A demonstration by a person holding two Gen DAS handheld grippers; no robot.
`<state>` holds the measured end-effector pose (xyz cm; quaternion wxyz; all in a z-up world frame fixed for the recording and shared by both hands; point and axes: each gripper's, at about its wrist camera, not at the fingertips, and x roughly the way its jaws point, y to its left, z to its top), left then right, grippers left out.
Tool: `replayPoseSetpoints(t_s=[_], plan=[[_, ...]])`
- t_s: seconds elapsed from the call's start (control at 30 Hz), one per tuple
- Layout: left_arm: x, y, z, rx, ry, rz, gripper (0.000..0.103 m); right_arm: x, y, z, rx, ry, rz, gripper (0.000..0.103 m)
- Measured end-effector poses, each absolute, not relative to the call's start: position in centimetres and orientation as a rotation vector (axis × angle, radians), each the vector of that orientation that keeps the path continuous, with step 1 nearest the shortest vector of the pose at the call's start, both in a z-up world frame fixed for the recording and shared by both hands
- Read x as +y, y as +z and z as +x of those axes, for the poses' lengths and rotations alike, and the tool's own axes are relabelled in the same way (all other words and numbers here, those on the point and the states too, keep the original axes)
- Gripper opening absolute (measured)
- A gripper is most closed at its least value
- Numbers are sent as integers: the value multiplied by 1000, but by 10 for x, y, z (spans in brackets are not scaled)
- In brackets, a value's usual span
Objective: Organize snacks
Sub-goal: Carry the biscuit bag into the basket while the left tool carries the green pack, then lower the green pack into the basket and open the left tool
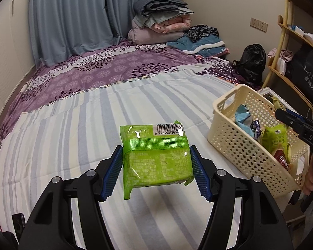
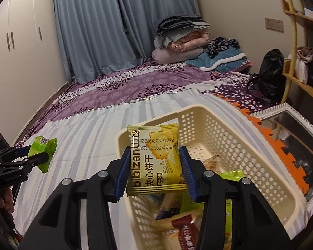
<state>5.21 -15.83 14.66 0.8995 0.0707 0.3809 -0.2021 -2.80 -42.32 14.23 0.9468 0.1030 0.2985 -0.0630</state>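
At the far left of the right wrist view we see a white wardrobe (image 2: 16, 48) and, below it, the left gripper (image 2: 38, 156) with a hand (image 2: 2, 204) on its handle at the lower edge. Its blue pads (image 1: 112, 175) are pinched on the two sides of a green snack pack (image 1: 156, 158), which hangs clear above the striped sheet (image 1: 73, 135), barcode end pointing away from the camera. The sheet covers the near part of the bed; beyond it lies a purple patterned cover (image 1: 104, 68), with blue curtains (image 1: 73, 16) behind and a stack of folded bedding (image 1: 160, 20) against the far wall. Moving right, we find the cream perforated basket (image 1: 235, 145) standing on the sheet near the bed's right edge; several wrapped snacks (image 1: 275, 139) already lie inside it. The right gripper (image 2: 154, 170) is pressed together on a yellow biscuit packet (image 2: 156, 160), gripping it by both side edges. We see the packet held over the basket's near-left rim (image 2: 123, 137), not touching the contents below. Just beyond the basket's right side sit an orange toothed mat edge (image 2: 281, 145) and a white-framed glass panel (image 2: 292, 112). Farther right stand a black bag (image 1: 250, 62) and a wooden shelf (image 1: 285, 52).
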Motion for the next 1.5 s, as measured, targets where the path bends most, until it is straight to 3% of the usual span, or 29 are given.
replayPoseSetpoints(t_s=[0.4,0.57,1.5], plan=[[-204,156,47,772,-505,193,65,-467,128,-64,624,-224,257,46],[-224,159,43,766,-544,220,65,-475,122,-71,633,-241,297,53],[-349,155,17,747,-792,319,65,-503,119,-106,584,-306,331,54]])
